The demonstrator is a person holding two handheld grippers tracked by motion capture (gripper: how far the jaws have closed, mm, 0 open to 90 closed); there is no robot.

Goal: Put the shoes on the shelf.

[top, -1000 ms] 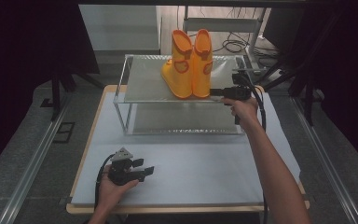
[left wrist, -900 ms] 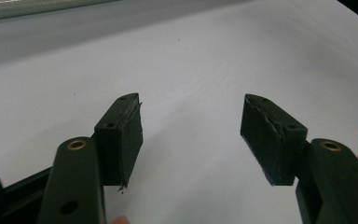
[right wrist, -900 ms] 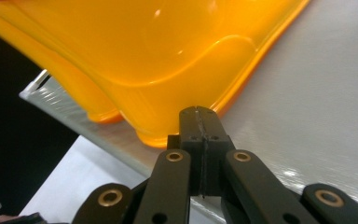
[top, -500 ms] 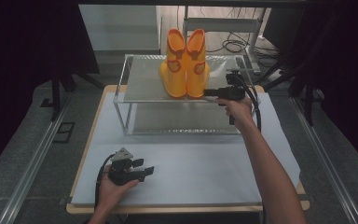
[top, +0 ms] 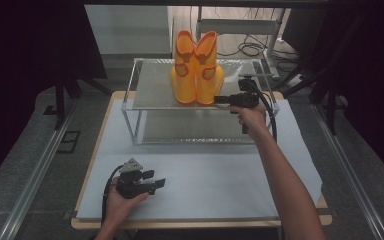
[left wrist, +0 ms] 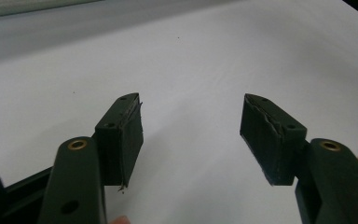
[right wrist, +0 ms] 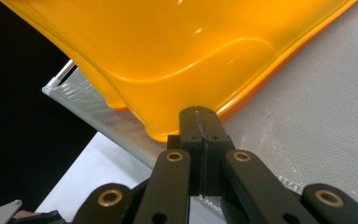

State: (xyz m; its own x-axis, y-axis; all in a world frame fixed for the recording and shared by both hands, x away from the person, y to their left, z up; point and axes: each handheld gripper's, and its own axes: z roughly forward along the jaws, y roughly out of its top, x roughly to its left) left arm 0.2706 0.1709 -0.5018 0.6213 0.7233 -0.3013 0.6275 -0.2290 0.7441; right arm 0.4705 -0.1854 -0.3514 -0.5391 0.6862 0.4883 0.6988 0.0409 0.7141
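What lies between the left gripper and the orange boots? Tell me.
In the high view, bare white table cover, then the front of the wire shelf on which the orange boots stand. The left gripper rests open.

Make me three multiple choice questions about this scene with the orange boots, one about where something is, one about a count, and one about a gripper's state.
1. Where do the orange boots stand?
A. On the top shelf of the glass rack
B. On the white table cover
C. On the floor

2. How many boots are there?
A. One
B. Two
C. Three

3. How do the jaws of the left gripper stand?
A. Shut on a boot
B. Shut on nothing
C. Open, with nothing between them

Answers:
1. A, the high view shows the pair up on the rack's top shelf.
2. B, two boots stand side by side.
3. C, the left gripper view shows bare white cover between its parted pads.
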